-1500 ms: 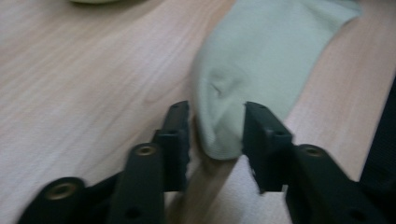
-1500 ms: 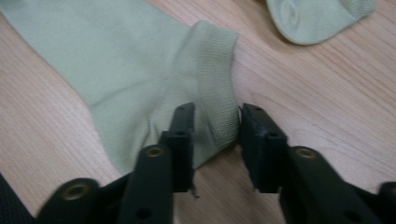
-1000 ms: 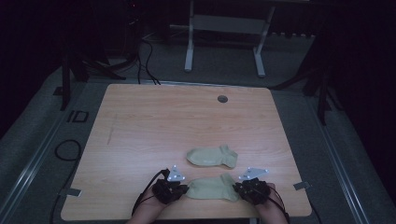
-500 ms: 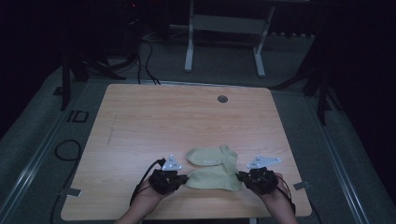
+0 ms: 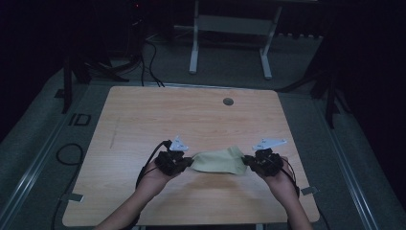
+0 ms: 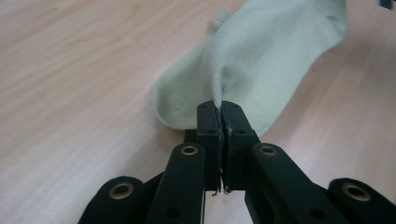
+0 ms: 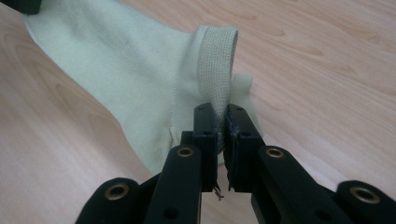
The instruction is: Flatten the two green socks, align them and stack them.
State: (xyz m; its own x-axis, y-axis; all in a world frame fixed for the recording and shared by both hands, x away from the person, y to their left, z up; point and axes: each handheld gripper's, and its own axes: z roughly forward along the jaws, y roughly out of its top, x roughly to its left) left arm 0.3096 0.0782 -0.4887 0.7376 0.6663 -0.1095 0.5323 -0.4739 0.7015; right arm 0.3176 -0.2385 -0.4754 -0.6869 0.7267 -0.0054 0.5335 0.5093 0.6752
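Pale green sock [image 5: 219,161] fabric is stretched between the two grippers over the near half of the wooden table [image 5: 143,120]. The left gripper [image 5: 184,163] is clamped tight on a pinch of the sock's smooth end, as seen in the left gripper view, where the cloth [image 6: 261,60] rises from the closed jaws in a ridge. The right gripper [image 5: 250,161] is closed on the ribbed cuff [image 7: 215,70], which is folded between its jaws. A second layer of the same pale fabric is seen beneath the held piece; whether it is touched cannot be told. A small dark round spot [image 5: 228,101] is set in the table's far side.
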